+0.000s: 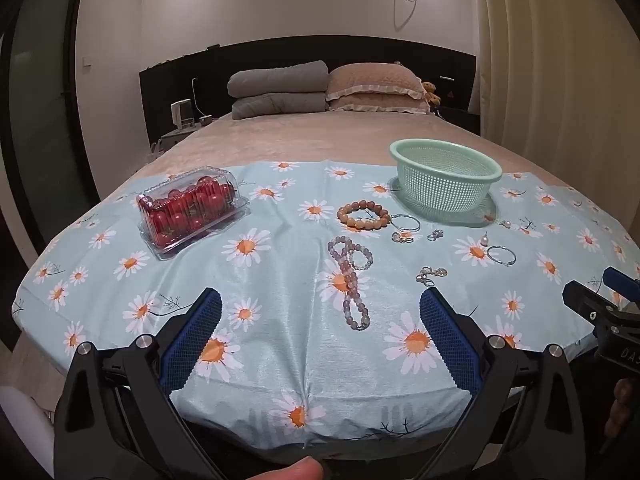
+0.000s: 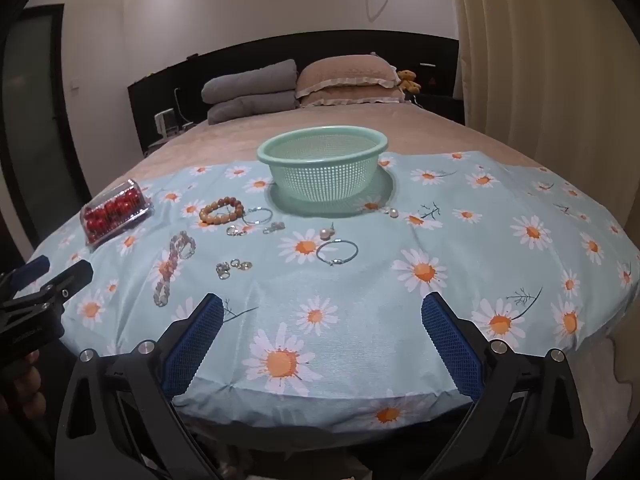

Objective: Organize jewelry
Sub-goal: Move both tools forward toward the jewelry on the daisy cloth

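Observation:
Jewelry lies on the daisy-print cloth (image 1: 280, 320): a brown bead bracelet (image 1: 363, 213) (image 2: 221, 209), a long pinkish bead strand (image 1: 349, 280) (image 2: 173, 262), thin silver bangles (image 1: 501, 255) (image 2: 337, 251), pearl pieces (image 1: 485, 239) (image 2: 326, 233) and small silver clasps (image 1: 430, 273) (image 2: 234, 267). A green mesh basket (image 1: 445, 178) (image 2: 322, 168) stands empty behind them. My left gripper (image 1: 320, 336) is open, low at the cloth's near edge before the strand. My right gripper (image 2: 322, 338) is open, at the near edge, to the right of the jewelry.
A clear clamshell box of cherry tomatoes (image 1: 188, 208) (image 2: 114, 210) sits at the cloth's left. Pillows (image 1: 372, 88) and folded grey bedding (image 1: 276, 88) lie at the headboard. Curtains (image 1: 540, 60) hang on the right. Each gripper shows at the edge of the other's view.

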{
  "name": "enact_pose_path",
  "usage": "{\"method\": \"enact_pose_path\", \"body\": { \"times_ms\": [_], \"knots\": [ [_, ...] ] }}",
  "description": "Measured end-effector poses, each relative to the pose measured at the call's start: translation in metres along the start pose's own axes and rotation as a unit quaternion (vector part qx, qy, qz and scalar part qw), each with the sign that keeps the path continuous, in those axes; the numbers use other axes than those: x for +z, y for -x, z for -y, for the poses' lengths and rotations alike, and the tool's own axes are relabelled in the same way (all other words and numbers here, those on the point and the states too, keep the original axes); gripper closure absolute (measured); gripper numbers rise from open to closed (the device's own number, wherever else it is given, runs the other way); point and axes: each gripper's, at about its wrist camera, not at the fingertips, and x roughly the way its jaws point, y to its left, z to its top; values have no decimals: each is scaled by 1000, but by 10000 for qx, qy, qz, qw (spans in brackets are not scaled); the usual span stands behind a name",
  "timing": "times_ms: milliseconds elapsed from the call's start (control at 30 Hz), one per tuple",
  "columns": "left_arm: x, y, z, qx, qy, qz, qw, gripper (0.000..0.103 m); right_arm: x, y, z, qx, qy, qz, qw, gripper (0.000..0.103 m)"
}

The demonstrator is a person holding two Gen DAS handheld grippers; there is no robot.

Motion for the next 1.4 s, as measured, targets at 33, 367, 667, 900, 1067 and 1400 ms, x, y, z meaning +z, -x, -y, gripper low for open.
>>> {"method": "enact_pose_path", "body": {
  "times_ms": [33,367,667,900,1067,1400],
  "knots": [
    [0,2,-1,-28,2,1,10000,6,0,-1,-1,9,3,-16,10000,8],
    [-1,-6,4,147,-208,-115,9996,6,-3,-4,2,46,-28,-56,10000,8],
    [-2,-10,-2,196,-161,-182,9995,6,-3,-6,4,-26,-41,-81,10000,8],
    [-3,-13,-2,179,-208,-217,9994,6,-3,-9,1,-85,48,-127,9999,8],
    [-4,-16,0,139,-270,-262,9992,6,-2,-13,1,-113,64,-206,9997,8],
    [-3,-31,3,88,-374,-407,9984,6,2,-31,1,-183,153,-385,9990,8]
  ]
}}
